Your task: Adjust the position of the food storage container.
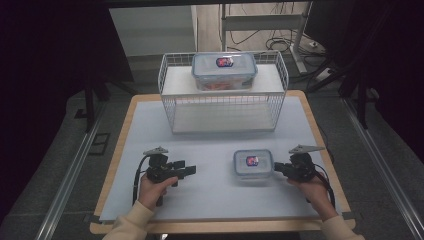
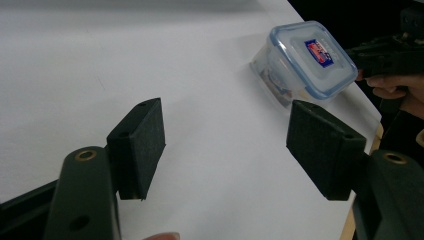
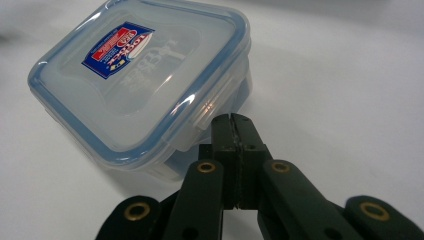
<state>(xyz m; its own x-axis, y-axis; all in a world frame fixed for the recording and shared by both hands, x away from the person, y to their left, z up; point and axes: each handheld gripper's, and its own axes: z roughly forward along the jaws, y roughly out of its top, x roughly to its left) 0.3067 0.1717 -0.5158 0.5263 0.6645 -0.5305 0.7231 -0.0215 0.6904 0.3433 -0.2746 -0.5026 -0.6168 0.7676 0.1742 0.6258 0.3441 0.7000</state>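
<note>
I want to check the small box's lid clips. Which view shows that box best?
The right gripper view: the small box is close, lid and side clip sharp. The left gripper view shows it farther off, tilted in frame. The high view shows it small, from above.

white wire basket shelf (image 1: 170, 95), larger lidded container (image 1: 224, 70) on top, white table (image 1: 210, 192)

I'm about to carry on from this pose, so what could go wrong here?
The right claw is shut with its tips at the lid latch of the small container, gripping nothing; a nudge would probably slide the box across the smooth white table. The left claw is open and apart from the box, so nothing braces it.
</note>
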